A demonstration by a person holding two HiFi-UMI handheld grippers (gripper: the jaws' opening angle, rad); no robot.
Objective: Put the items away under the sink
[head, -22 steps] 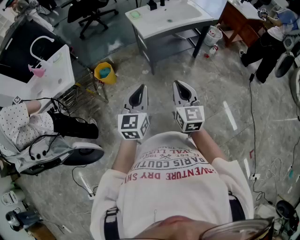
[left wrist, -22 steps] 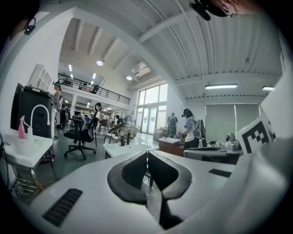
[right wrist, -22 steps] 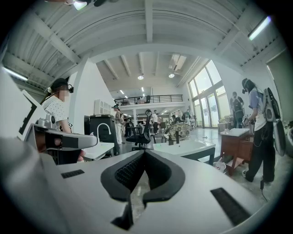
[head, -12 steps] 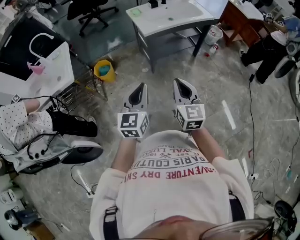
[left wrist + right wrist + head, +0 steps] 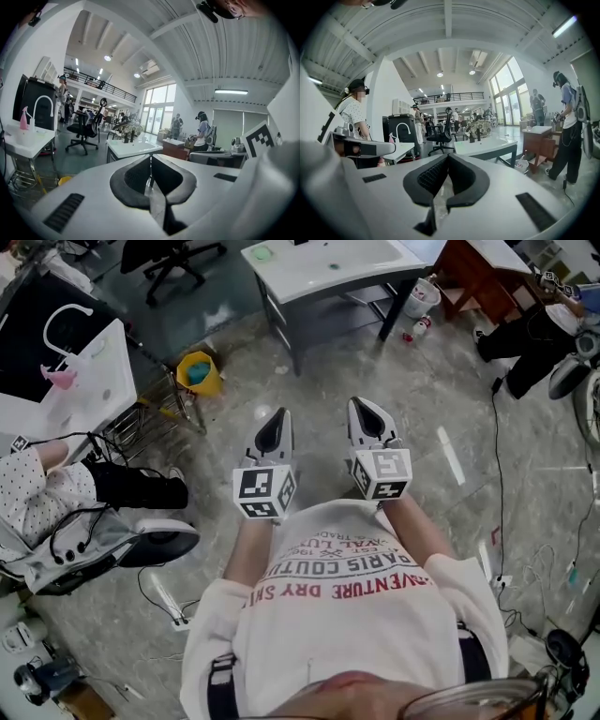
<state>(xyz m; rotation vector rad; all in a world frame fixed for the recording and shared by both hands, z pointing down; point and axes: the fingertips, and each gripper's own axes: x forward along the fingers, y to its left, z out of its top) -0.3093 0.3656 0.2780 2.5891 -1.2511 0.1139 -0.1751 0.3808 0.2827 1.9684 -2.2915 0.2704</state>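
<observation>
Left tongs [image 5: 277, 416] and right tongs [image 5: 362, 407], both clenched and empty, hover side by side above the floor [image 5: 319, 371]; sink [image 5: 328, 263] well ahead, bucket [image 5: 421, 298] ahead-right.

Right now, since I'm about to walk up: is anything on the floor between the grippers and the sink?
Nothing visible does. Bare floor runs from the left gripper and right gripper to the sink; the yellow bin stands aside.

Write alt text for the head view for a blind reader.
A person holds a left claw and a right claw, both shut and empty, before their chest. Ahead on the grey floor stand a white sink table and a yellow bucket.
</observation>
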